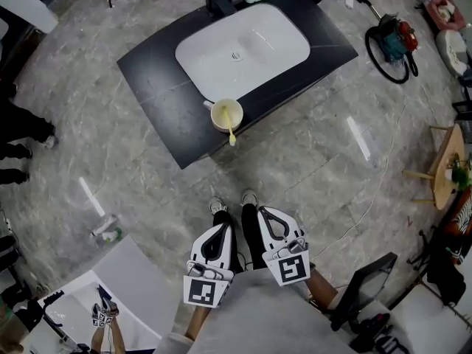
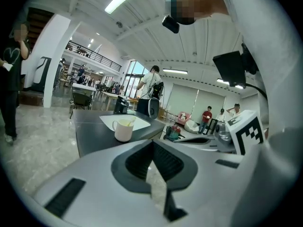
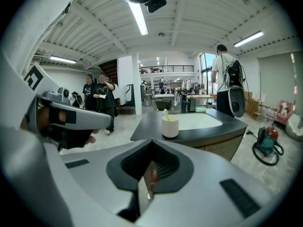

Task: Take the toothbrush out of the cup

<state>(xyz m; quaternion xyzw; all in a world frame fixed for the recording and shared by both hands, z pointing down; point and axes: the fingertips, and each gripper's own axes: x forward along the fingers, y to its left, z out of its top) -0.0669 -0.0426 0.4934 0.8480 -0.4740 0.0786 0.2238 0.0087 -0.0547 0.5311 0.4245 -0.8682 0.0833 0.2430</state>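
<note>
Both tongs are closed with nothing between them. The left tongs and the right tongs hang side by side by the person's shoes, well apart from the table. The cup stands at the table's near edge, at six o'clock of the white sink and roughly twelve o'clock from the tongs — the toothbrush sits in it, its end leaning out over the rim toward six o'clock.
</note>
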